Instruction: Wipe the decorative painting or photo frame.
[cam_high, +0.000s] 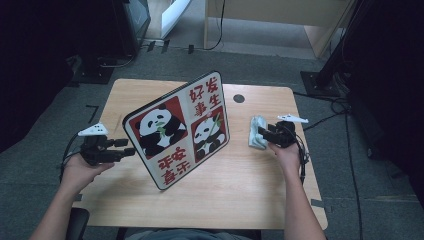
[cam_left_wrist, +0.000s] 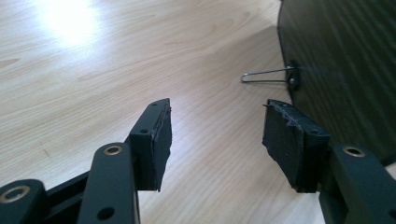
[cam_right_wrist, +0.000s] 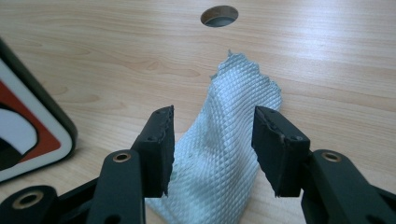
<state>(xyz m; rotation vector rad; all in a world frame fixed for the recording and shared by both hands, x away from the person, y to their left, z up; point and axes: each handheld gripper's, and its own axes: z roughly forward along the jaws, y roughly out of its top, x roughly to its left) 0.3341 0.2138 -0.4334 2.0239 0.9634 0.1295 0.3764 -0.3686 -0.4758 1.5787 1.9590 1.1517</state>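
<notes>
Pale wood makes up the table, the largest thing here, with a round cable hole near its far edge at about one o'clock from the centre. At the middle stands a board with a black rim and red and white squares showing pandas and red characters; it stands propped at a tilt, its picture face toward the person. In the left gripper view its dark back fills the two o'clock corner, with a thin wire stand sticking out from it onto the table (the wire's far end is hard to make out). At three o'clock from the board lies a pale blue cloth with a waffle weave, bunched up and well apart from the board. The right gripper sits at the cloth, its jaws apart with the cloth rising between them; the pads do not appear to press on it. At nine o'clock from the board the left gripper points toward the board's edge, just beside it, jaws spread wide over bare wood with nothing between them.
</notes>
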